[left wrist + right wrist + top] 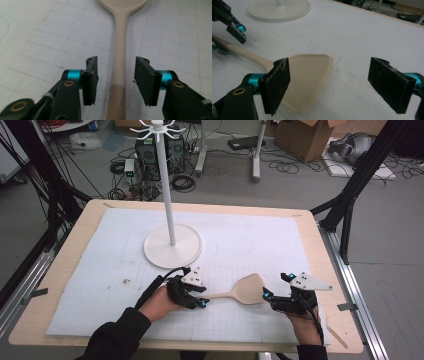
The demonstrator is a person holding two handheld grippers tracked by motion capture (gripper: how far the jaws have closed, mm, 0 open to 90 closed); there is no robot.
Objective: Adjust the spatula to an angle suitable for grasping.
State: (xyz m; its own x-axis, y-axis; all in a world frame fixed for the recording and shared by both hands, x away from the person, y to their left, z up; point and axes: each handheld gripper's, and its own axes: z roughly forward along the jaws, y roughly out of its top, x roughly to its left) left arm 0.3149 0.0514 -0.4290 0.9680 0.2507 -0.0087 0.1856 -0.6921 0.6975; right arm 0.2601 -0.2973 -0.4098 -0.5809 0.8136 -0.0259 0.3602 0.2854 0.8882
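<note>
A cream spatula (247,290) lies flat on the white gridded mat (250,235), blade to the right and handle pointing left. My left gripper (204,296) is open with its jaws astride the handle's end, a gap on each side; in the left gripper view the handle (119,57) runs straight up between the jaws of the left gripper (116,61). My right gripper (275,286) is open at the blade's right edge. In the right gripper view the blade (309,72) lies partly behind the left jaw of the right gripper (329,62), and the right jaw stands over bare mat.
A white hanger stand with a round base (172,247), a tall pole and hooks on top stands behind the spatula, left of centre. The mat covers a wooden table (65,270). Cables, boxes and frame legs lie on the floor beyond.
</note>
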